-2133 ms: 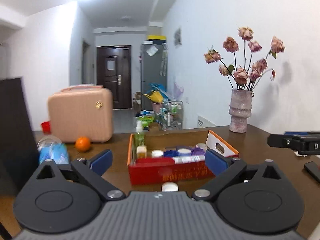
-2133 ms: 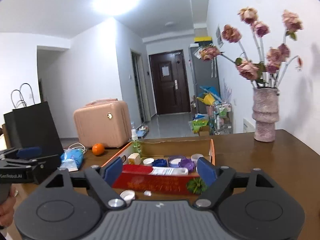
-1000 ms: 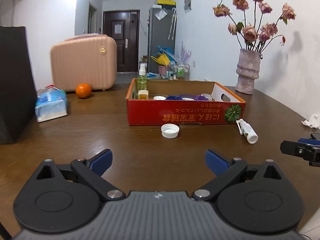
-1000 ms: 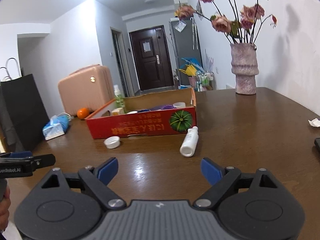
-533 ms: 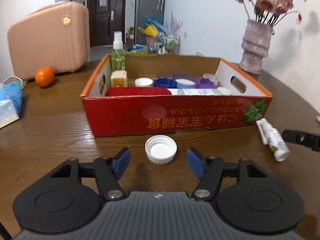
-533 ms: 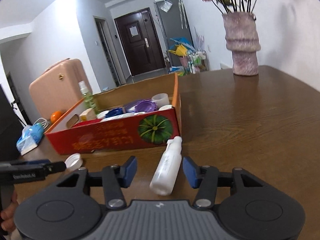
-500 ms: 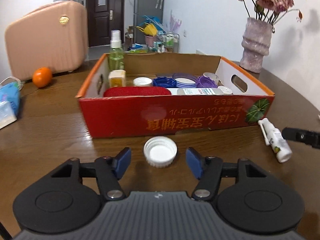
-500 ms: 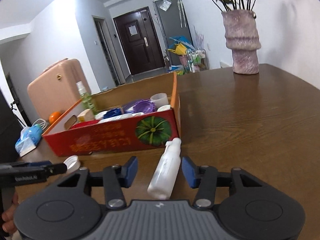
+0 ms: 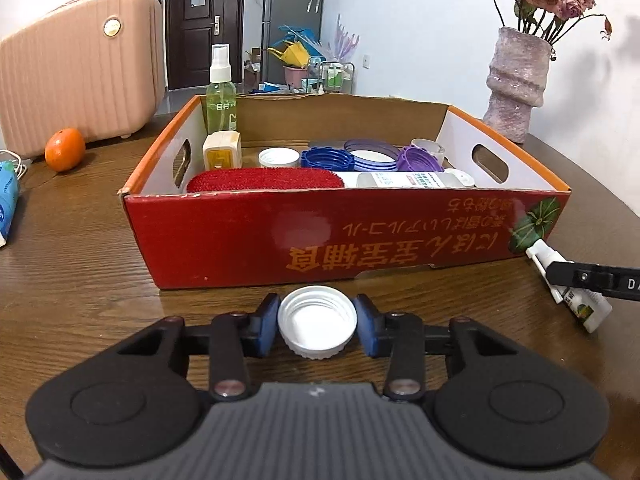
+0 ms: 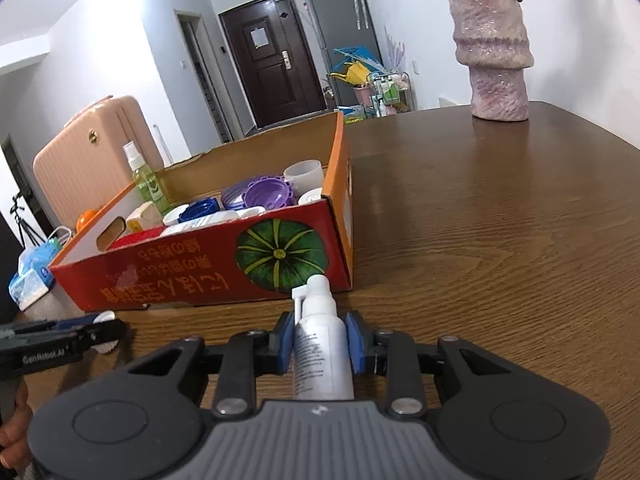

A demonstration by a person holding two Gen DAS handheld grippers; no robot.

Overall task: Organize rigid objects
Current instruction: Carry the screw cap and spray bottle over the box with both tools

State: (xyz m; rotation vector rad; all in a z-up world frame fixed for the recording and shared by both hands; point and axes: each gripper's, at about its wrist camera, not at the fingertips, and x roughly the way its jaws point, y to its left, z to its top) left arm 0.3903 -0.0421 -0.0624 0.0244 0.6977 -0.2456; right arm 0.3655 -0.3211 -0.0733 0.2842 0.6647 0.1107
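Note:
A red cardboard box (image 9: 224, 240) (image 10: 192, 268) sits on the brown table, holding several lids, a green spray bottle (image 9: 221, 96), a red pad and a white tube. My left gripper (image 9: 318, 326) is shut on a white bottle cap (image 9: 317, 322) lying on the table just in front of the box. My right gripper (image 10: 320, 344) is shut on a white spray bottle (image 10: 320, 344) lying on the table at the box's front right corner, nozzle toward the box. The bottle also shows in the left wrist view (image 9: 576, 300).
A pink suitcase (image 9: 76, 60), an orange (image 9: 65, 149) and a blue tissue pack (image 9: 6, 196) lie left of the box. A stone vase with dried roses (image 9: 516, 80) (image 10: 494, 40) stands at the back right. Bare table stretches right of the box.
Both grippers moved forward and lower toward the table. The left jaws closed on the white cap, and the right jaws closed on the white spray bottle.

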